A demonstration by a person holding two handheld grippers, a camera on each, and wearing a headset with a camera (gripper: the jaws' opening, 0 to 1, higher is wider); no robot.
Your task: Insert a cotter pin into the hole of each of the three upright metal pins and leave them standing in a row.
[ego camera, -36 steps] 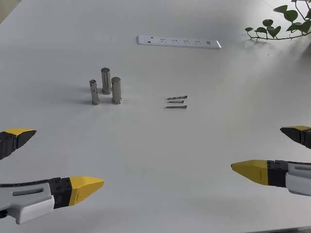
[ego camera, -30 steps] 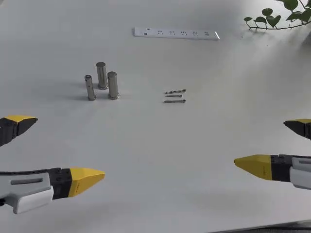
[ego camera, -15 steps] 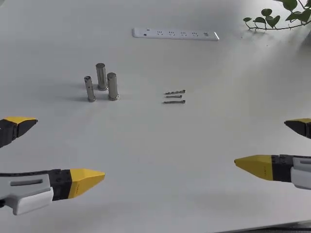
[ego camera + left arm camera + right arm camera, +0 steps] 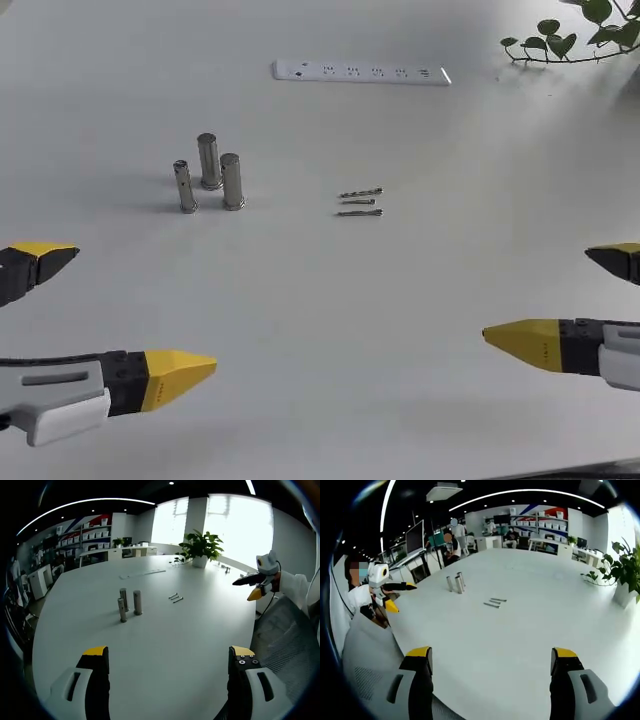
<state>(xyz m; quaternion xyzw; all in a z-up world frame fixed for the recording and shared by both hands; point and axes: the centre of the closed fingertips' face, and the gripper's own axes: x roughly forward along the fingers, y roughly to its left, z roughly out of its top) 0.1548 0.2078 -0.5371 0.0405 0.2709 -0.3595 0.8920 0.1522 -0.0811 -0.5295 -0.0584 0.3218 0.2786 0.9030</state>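
Spanning the head view, the white table (image 4: 330, 330) bears all items. The left gripper (image 4: 145, 308) and right gripper (image 4: 535, 295) hover near its front edge, jaws spread wide, empty. Three metal pins (image 4: 210, 175) stand clustered upright; three cotter pins (image 4: 360, 201) lie apart to their right.

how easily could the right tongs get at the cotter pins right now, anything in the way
Probably yes. The right tongs are open above bare table, and nothing lies between them and the three cotter pins. The upright metal pins stand apart, on the cotter pins' other side.
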